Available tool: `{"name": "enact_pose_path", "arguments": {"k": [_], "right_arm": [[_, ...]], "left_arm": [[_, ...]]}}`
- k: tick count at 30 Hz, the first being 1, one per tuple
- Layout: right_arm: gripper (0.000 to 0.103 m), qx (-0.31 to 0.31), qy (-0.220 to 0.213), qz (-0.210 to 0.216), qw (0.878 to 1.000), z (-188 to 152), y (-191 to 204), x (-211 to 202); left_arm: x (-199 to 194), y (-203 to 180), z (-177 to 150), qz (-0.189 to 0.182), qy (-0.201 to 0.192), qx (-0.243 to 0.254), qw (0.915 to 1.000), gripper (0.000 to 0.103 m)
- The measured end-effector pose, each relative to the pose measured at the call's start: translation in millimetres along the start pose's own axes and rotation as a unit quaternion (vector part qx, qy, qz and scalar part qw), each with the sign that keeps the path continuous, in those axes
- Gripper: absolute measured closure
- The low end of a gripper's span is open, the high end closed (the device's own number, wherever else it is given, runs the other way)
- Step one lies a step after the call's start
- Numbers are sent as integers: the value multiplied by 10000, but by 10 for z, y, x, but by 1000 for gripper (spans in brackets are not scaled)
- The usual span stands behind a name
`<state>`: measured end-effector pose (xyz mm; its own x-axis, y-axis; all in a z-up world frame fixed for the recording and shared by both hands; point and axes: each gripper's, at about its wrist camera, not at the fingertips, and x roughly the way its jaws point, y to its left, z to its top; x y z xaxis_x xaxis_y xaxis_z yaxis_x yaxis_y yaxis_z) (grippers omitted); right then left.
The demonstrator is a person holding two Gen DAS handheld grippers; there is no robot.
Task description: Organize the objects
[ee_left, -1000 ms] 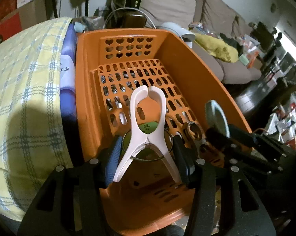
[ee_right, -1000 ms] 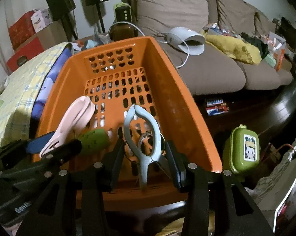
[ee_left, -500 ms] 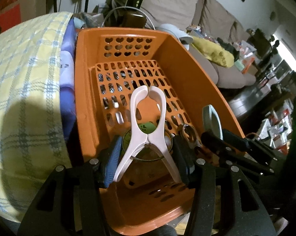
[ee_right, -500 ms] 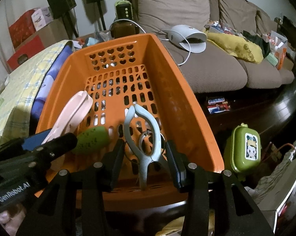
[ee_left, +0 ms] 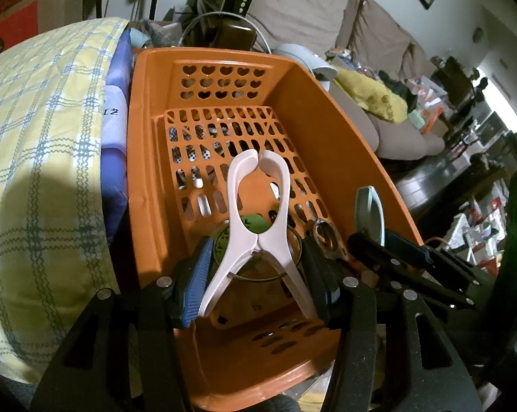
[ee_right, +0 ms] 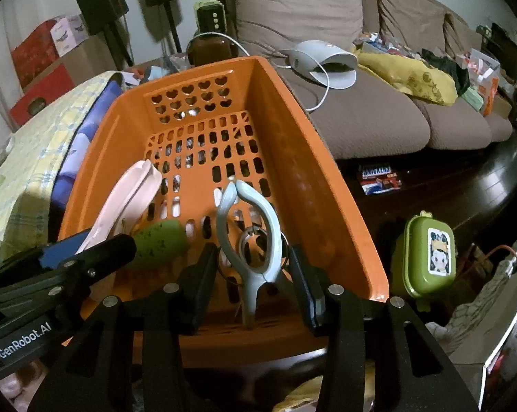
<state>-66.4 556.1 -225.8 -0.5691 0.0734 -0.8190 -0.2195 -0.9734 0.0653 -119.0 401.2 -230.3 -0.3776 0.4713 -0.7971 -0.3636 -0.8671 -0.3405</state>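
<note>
An orange perforated basket (ee_left: 148,171) (ee_right: 292,158) fills both views. My left gripper (ee_left: 258,276) is shut on a large pale pink clothes peg (ee_left: 258,213), whose handles press against the pads while its closed tips point into the basket. My right gripper (ee_right: 253,286) is shut on a light blue peg (ee_right: 248,233) with a metal ring, held over the basket's near right corner. A green oval object (ee_right: 159,243) lies on the basket floor between the two pegs. Each gripper shows at the edge of the other's view.
A yellow checked cloth (ee_left: 35,171) lies left of the basket, with a purple item tucked against it. A brown sofa (ee_right: 361,120) with a white corded device (ee_right: 327,65) stands behind. A green lidded box (ee_right: 426,257) and snack packs (ee_right: 378,175) sit on the dark surface to the right.
The left gripper has rolled slightly, so the basket sits a little differently in its view. Both pegs stay gripped over the basket and the right gripper has not moved.
</note>
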Motion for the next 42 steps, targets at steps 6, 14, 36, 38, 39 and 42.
{"name": "enact_pose_path", "arguments": {"k": [6,14,36,38,39,42], "right_arm": [[60,-3,-14,4,10000,9,-2,-8],[59,-62,-25,-34,10000,7,34,-4],[35,147,-190,-168,9996,33,-37,-70],[33,236,-198,-119,9995,39,-71,-78],[31,270,-194,-117,9994,39,-83,-79],[30,317,-184,-133,9992,43,-103,-78]], "left_arm": [[-17,30,-6,45,-92,-51,9999,54],[-25,5,-28,32,-87,-21,10000,54],[-199,45,57,-411,-38,-348,9985,41],[-218,29,60,-584,-55,-318,9978,36],[-229,-2,55,-690,-44,-231,9973,36],[-285,-89,61,-702,-117,0,9975,35]]}}
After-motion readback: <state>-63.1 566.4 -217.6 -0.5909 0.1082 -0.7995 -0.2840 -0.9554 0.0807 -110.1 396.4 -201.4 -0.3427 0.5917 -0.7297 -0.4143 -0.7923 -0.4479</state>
